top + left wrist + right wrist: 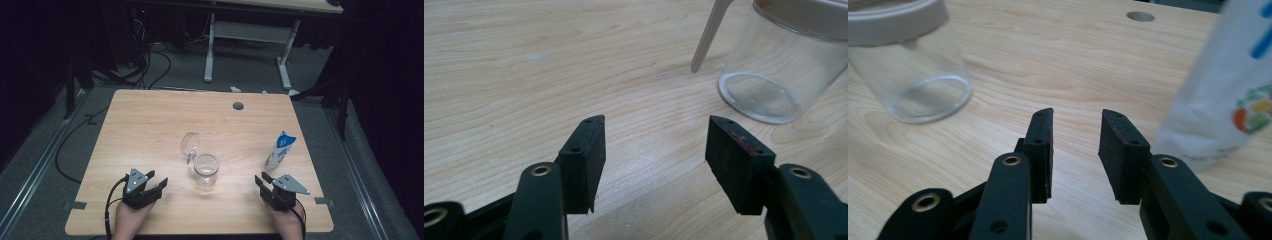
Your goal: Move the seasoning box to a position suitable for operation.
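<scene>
Left tongs (159, 184): near the front left of the counter, pointing toward the middle. In the left gripper view (654, 150) the two black jaws stand well apart, with bare wood between the pads. They hold nothing and touch nothing.

Counter (150, 125): light wood. The whole left half lies bare, from the left tongs up to the far edge. The front edge runs just behind both hands.

Lid (190, 146): clear and round, tilted up on its edge just behind and to the left of the jar, seemingly leaning at the jar's rim. Whether it is hinged to the jar I cannot tell.

Jar (206, 169): clear glass, upright and empty, near the middle of the counter and between the two tongs. In the left gripper view (774, 65) it stands ahead and to the right of the jaws, apart from them. In the right gripper view (913, 65) it stands ahead and to the left, also apart.

Hole (238, 106): a small round grey opening in the counter near the far edge.

Right tongs (261, 183): near the front right of the counter. In the right gripper view (1076, 150) the jaws stand partly apart, narrower than the left pair, with only wood between them. Nothing is gripped.

Carton (280, 151): white and blue, upright near the right edge, just beyond the right tongs. In the right gripper view (1228, 90) it rises close on the right of the jaws, not touching them.

Obstacles: only the jar and lid stand between the two tongs.
</scene>
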